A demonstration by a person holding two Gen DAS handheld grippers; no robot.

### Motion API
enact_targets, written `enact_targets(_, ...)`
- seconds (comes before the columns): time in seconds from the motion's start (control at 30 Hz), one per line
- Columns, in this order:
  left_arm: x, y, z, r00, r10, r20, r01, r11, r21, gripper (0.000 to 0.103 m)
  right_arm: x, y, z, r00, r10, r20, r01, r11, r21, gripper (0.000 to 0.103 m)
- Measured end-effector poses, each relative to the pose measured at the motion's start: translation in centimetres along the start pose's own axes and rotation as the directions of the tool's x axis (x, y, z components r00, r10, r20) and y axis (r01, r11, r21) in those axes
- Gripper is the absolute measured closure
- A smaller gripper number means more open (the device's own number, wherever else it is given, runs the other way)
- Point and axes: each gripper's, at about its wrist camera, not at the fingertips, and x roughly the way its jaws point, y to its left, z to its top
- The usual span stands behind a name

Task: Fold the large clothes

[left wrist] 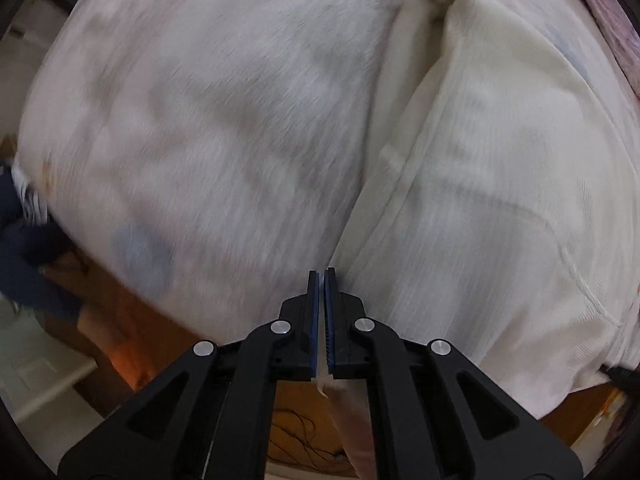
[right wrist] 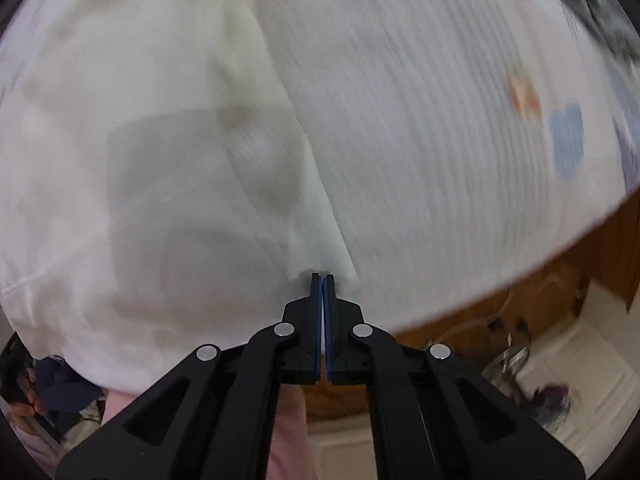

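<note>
A large white garment [left wrist: 248, 120] with faint blue and orange prints fills the left wrist view, blurred by motion. Its cream inner layer [left wrist: 500, 168] shows on the right, past a fold line. My left gripper [left wrist: 321, 274] is shut on the garment's lower edge at that fold. In the right wrist view the same white garment [right wrist: 420, 140] hangs in front, cream layer [right wrist: 140, 140] on the left. My right gripper [right wrist: 322, 278] is shut on the garment's edge at the fold.
Brown wooden furniture [left wrist: 132, 320] lies below the cloth at left, with dark blue clothing [left wrist: 28, 252] beside it. In the right wrist view, wood [right wrist: 540, 292] and a white cluttered surface [right wrist: 560, 380] sit at lower right. Pink cloth [right wrist: 288, 432] shows beneath the gripper.
</note>
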Motion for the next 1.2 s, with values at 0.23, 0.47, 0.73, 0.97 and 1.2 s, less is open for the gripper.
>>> enact_targets(0.23,-3.8,0.7,0.0,0.999,-0.008,0.050,0.006,0.999,0.039,0.086,-4.8,-1.8,-2.8,0.991,0.077,0.110,-0.078,0.997,0.007,0.098)
enact_targets(0.47,-9.5,-2.6,-2.8,0.981,-0.062,0.182,0.052,0.997,0.063,0.033,-12.3,-1.4,-3.6,0.955,0.132,0.265,-0.123,0.991,-0.049,0.022)
enact_targets(0.73,-16.7,-5.4,-8.8,0.951,-0.137,0.278,0.092,0.982,0.166,0.014,-19.4,0.8,-7.0,0.881,0.202,0.428,-0.152,0.977,-0.147,0.010)
enact_targets(0.97,-19.6,-8.3,-11.0,0.939,-0.205,0.277,0.147,0.965,0.217,0.012,-21.3,0.6,-8.9,0.866,0.228,0.444,-0.181,0.973,-0.146,0.010)
enact_targets(1.2,-20.1,-11.7,-9.8,0.943,-0.230,0.242,0.164,0.950,0.266,0.011,-20.8,-0.6,-6.9,0.884,0.220,0.411,-0.211,0.975,-0.068,0.010)
